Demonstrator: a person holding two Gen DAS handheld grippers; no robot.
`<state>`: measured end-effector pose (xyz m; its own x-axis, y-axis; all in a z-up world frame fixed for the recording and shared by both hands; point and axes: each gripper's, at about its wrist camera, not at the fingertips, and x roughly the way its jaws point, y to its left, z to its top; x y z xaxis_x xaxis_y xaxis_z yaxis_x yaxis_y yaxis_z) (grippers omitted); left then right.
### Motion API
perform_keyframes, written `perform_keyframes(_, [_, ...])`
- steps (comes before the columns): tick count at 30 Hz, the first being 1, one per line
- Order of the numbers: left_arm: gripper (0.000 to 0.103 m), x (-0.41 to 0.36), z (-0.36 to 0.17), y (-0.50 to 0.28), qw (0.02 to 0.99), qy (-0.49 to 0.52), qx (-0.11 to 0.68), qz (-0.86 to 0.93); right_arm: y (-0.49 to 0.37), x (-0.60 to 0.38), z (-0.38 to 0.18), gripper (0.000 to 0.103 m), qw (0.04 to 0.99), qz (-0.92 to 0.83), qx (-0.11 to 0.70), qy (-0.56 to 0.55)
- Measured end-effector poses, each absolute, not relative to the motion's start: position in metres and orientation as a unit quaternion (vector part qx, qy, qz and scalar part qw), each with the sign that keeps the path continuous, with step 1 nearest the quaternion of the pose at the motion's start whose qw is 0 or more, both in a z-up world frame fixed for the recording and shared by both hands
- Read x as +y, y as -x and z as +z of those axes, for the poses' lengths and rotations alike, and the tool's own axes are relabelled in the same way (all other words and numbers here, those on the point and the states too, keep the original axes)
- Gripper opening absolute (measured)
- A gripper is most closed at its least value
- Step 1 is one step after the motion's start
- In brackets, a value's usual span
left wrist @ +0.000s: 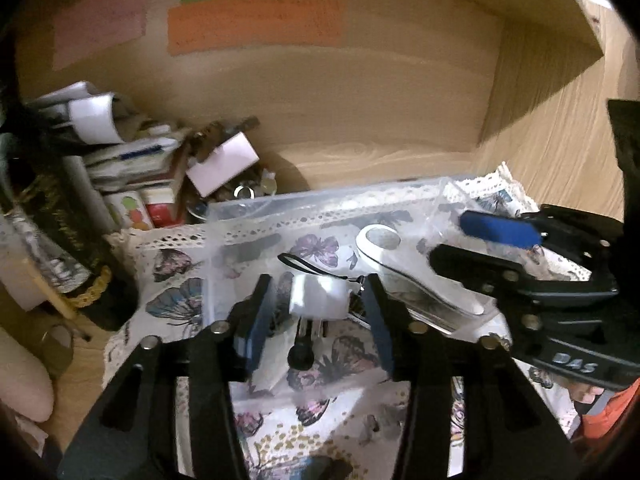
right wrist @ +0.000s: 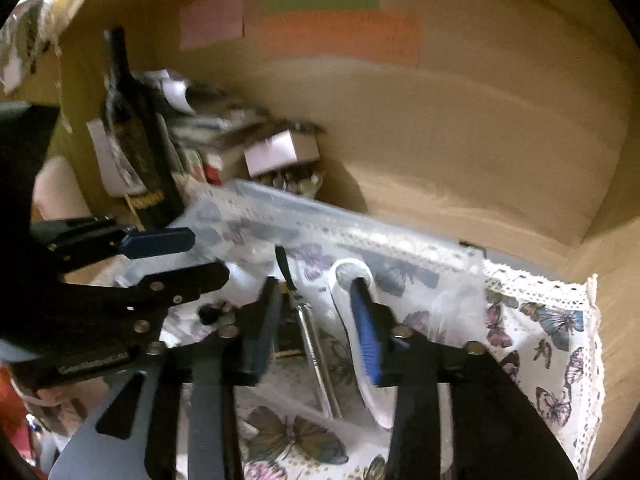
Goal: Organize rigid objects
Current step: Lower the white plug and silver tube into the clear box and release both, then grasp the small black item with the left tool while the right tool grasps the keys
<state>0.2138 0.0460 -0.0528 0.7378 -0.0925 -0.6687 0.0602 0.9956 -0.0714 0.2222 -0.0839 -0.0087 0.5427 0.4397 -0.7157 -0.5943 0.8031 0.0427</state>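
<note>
A clear plastic bin (left wrist: pixel 280 204) sits on a butterfly-print cloth (left wrist: pixel 172 276) inside a wooden shelf. In the bin lie a white block with a black wrist strap (left wrist: pixel 318 294), a white magnifier-shaped tool (left wrist: pixel 400 264) and a small black and metal piece (left wrist: pixel 300 354). My left gripper (left wrist: pixel 320 304) is open, its jaws on either side of the white block. My right gripper (right wrist: pixel 316 312) is open over the bin (right wrist: pixel 360 224), with a metal rod (right wrist: pixel 316 344) between its jaws and the white tool (right wrist: pixel 352 280) by the right finger.
A dark bottle (left wrist: pixel 48 208), stacked boxes and papers (left wrist: pixel 132 160) and a white box (left wrist: pixel 224 162) crowd the shelf's back left. Coloured sticky notes (left wrist: pixel 252 20) are on the back wall. The shelf's side wall (left wrist: pixel 540 92) rises at right.
</note>
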Motion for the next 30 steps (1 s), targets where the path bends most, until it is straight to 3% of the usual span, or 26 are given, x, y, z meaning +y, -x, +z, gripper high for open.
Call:
perform_keyframes(3, [0.065, 0.052, -0.043, -0.2, 0.935, 0.029, 0.351, -0.036, -0.207, -0.092, 0.005, 0.055, 0.879, 0.3, 0.359, 0.093])
perform_keyframes(7, [0.087, 0.064, -0.038, -0.178, 0.938, 0.038, 0.344, -0.023, -0.187, -0.098, 0.015, 0.061, 0.884, 0.301, 0.345, 0.095])
perform_keyframes(9, [0.092, 0.069, -0.04, -0.17, 0.938, 0.037, 0.344, -0.015, -0.179, -0.1, 0.015, 0.066, 0.885, 0.3, 0.343, 0.096])
perform_keyframes(18, [0.094, 0.074, -0.073, -0.139, 0.923, 0.017, 0.385, 0.005, -0.156, -0.1, -0.008, 0.077, 0.872, 0.3, 0.374, 0.102])
perform_keyframes(25, [0.095, 0.059, -0.11, -0.13, 0.898, -0.005, 0.44, -0.021, -0.149, -0.1, -0.033, 0.078, 0.855, 0.296, 0.41, 0.113])
perform_keyframes(30, [0.076, 0.046, -0.125, -0.129, 0.884, -0.03, 0.463, -0.049, -0.151, -0.096, -0.051, 0.078, 0.846, 0.294, 0.426, 0.126])
